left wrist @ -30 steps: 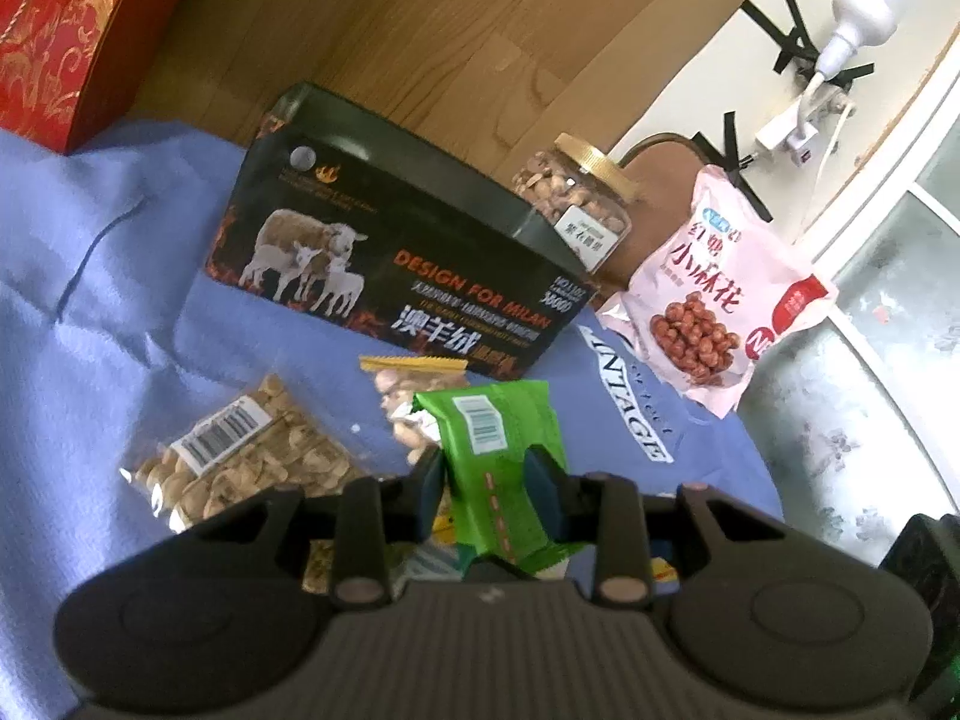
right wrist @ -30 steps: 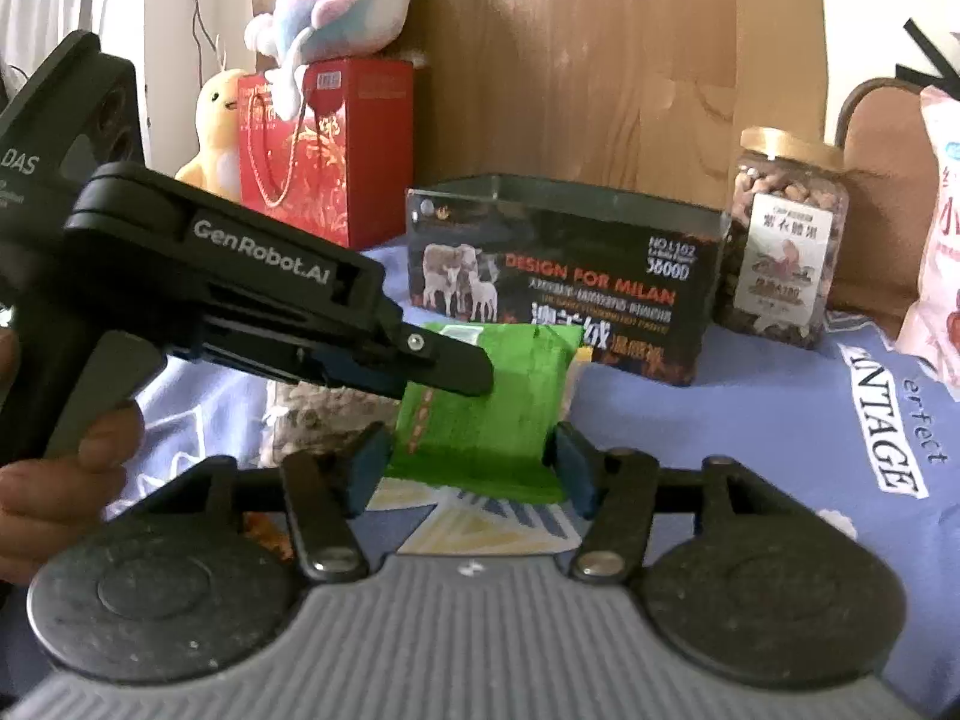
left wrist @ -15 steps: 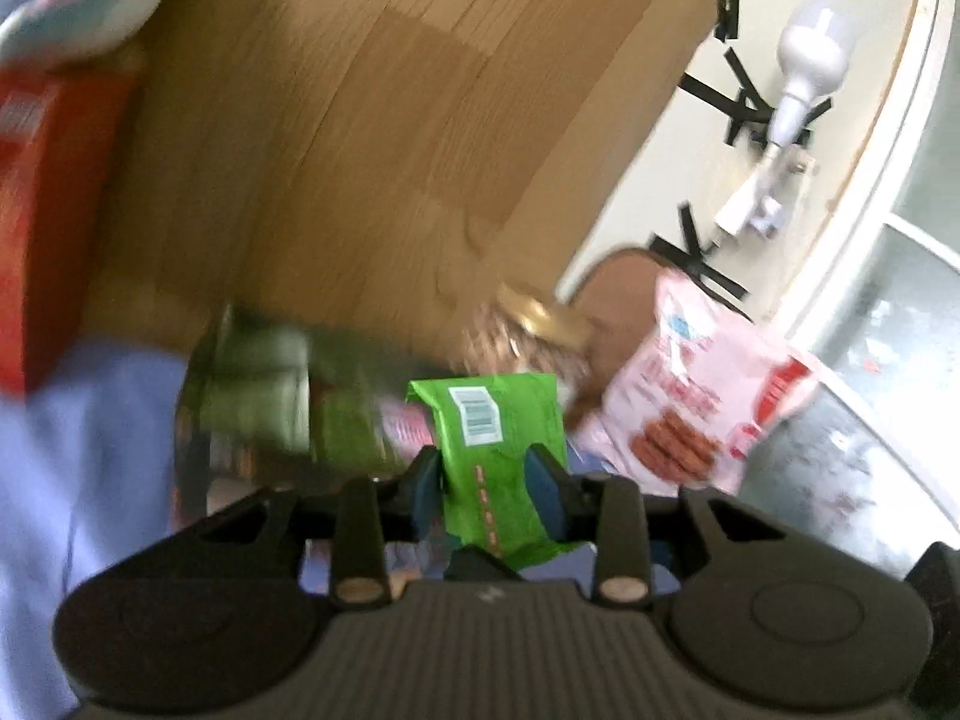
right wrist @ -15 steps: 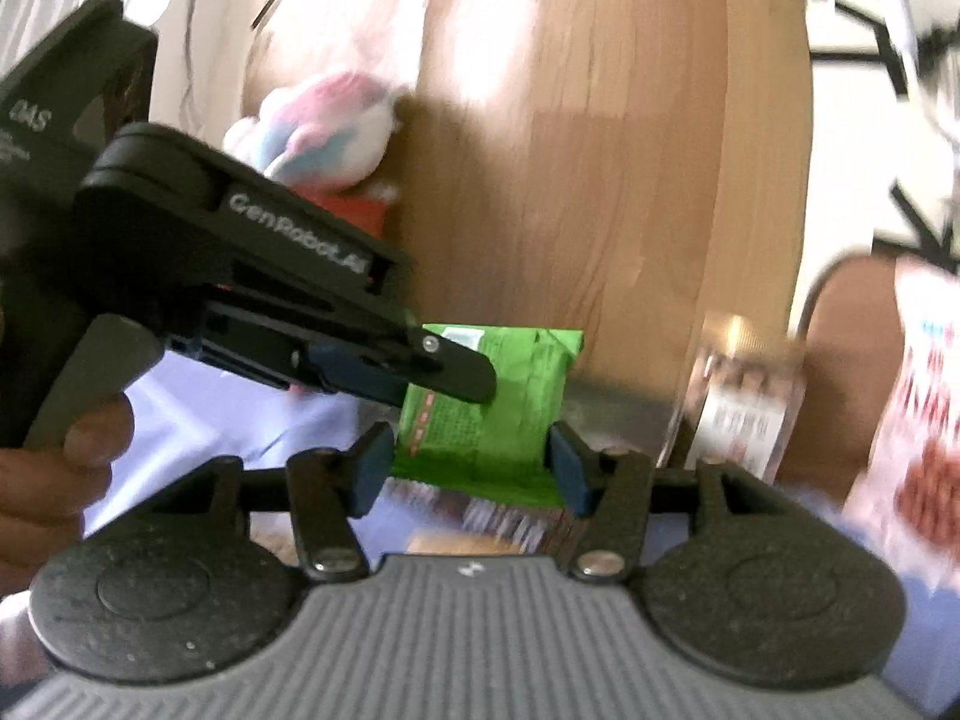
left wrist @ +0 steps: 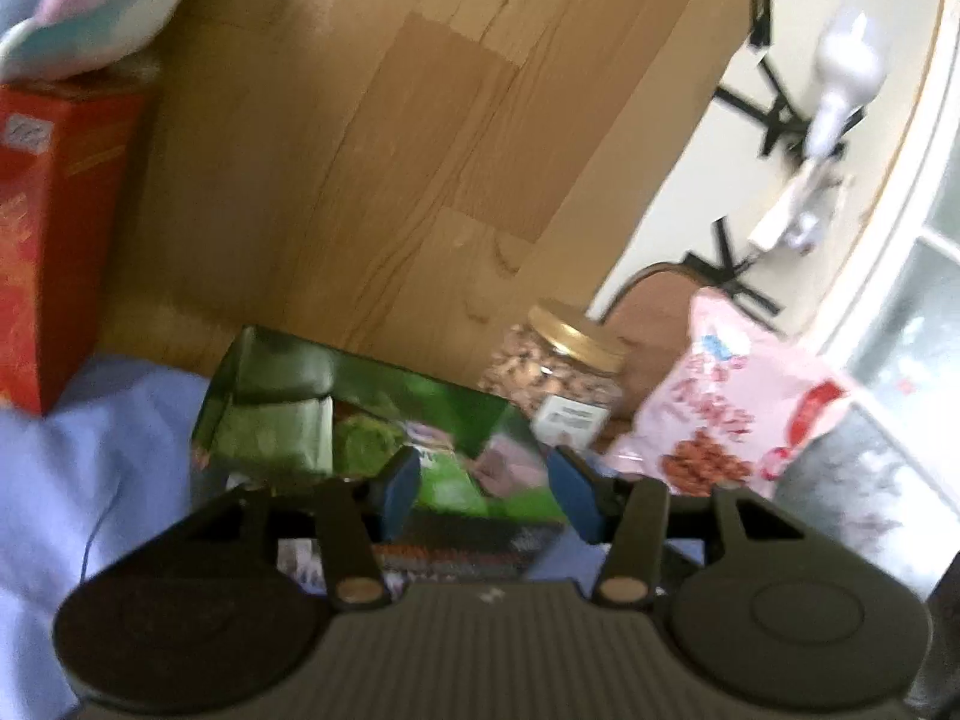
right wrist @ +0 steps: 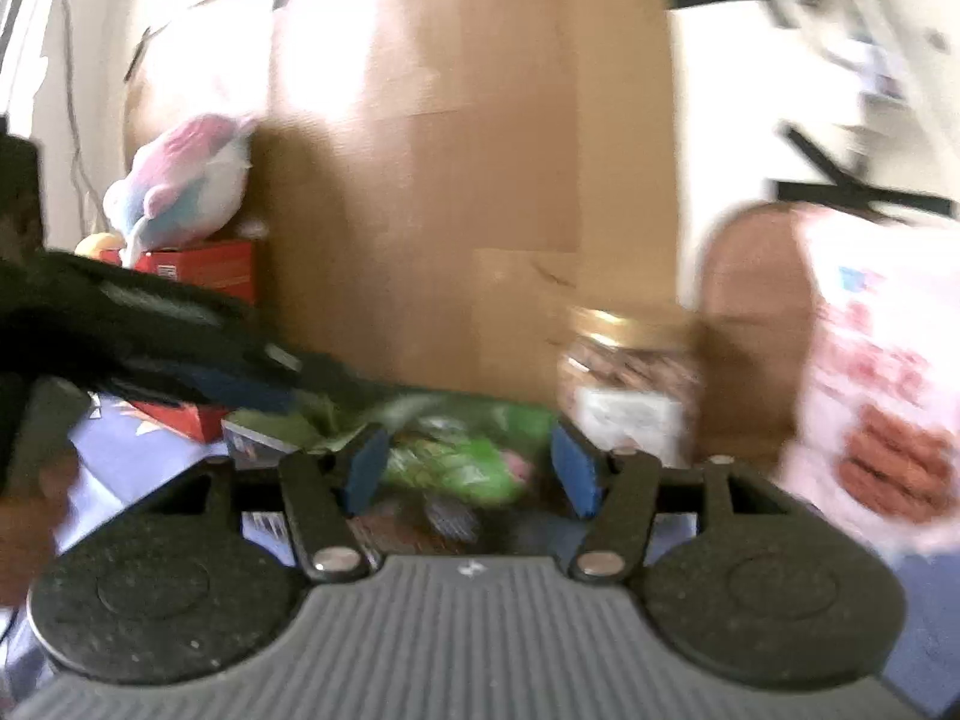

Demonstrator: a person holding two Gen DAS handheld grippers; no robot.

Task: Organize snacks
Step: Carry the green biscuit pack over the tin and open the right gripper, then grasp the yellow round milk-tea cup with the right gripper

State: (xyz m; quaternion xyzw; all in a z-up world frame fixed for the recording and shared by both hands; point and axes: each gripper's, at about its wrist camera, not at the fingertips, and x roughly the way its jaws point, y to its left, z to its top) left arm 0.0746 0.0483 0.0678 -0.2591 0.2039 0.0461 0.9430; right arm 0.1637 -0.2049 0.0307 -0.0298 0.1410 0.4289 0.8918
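Observation:
My left gripper (left wrist: 486,492) hangs over the open dark box (left wrist: 228,396), its jaws opening with nothing pressed between the pads. A green snack packet (left wrist: 450,483) lies below them inside the box, beside other green packets (left wrist: 270,432). In the right wrist view my right gripper (right wrist: 471,474) is also opening. The blurred green packet (right wrist: 456,456) shows between its fingers but lies beyond them, and the pads do not press on it. The left gripper's fingers (right wrist: 240,387) reach in from the left.
A gold-lidded jar of nuts (left wrist: 558,372) and a pink snack bag (left wrist: 720,420) stand right of the box. A red gift bag (left wrist: 48,240) with a plush toy (left wrist: 90,12) on top stands at the left. A wooden board rises behind, and blue cloth covers the surface.
The left gripper rose with the green packet, moved over the dark box and let it go; the packet now lies inside. The right gripper followed upward and towards the box.

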